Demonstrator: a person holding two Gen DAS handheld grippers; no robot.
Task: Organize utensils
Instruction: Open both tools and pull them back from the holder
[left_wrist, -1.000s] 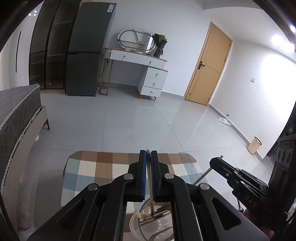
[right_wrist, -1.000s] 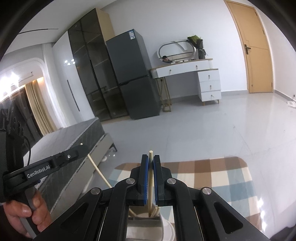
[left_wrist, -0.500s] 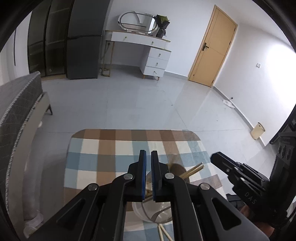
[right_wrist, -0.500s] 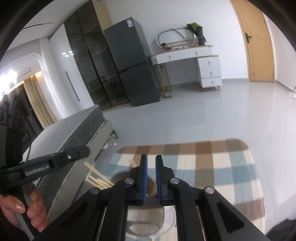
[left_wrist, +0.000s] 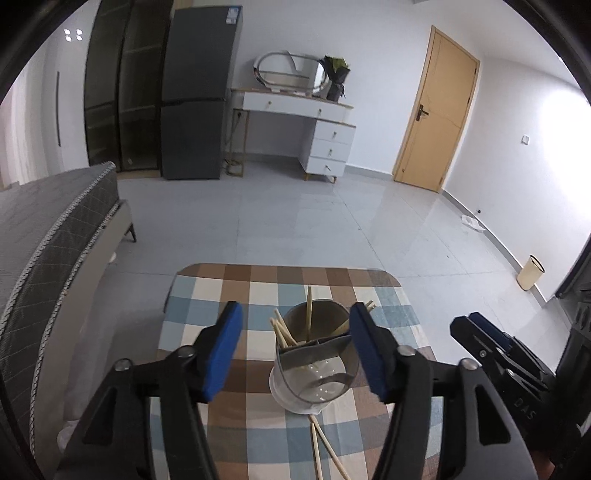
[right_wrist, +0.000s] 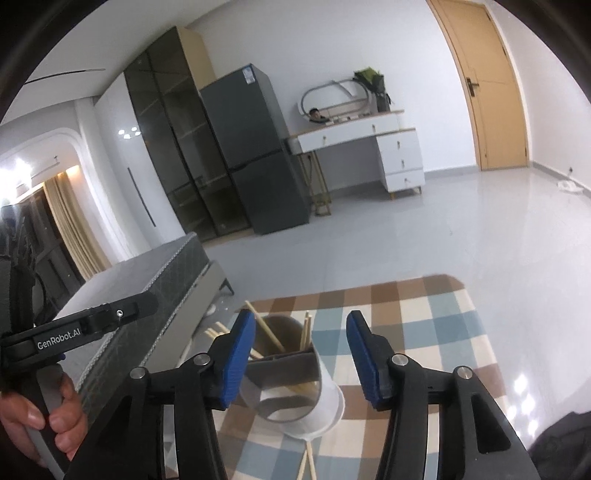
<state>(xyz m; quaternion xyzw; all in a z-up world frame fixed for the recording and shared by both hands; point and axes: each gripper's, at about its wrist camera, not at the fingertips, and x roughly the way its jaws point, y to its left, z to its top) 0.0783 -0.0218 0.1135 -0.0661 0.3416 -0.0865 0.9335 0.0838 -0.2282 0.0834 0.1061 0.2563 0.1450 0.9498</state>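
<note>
Wooden chopsticks (left_wrist: 320, 439): two loose on checked counter (left_wrist: 207, 295), near side of holder. One grey divided holder (left_wrist: 314, 354) mid-counter; several more chopsticks standing inside, exact count unclear. Left claw (left_wrist: 295, 347) just opened, released, nothing between pads. Right claw (right_wrist: 301, 356) likewise just opened, empty, holder beyond.

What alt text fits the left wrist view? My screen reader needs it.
The left gripper, jaws open and empty, frames a grey divided utensil cup holding pale wooden chopsticks on a brown, blue and cream checked tablecloth. More chopsticks lie in front of the cup.
</note>
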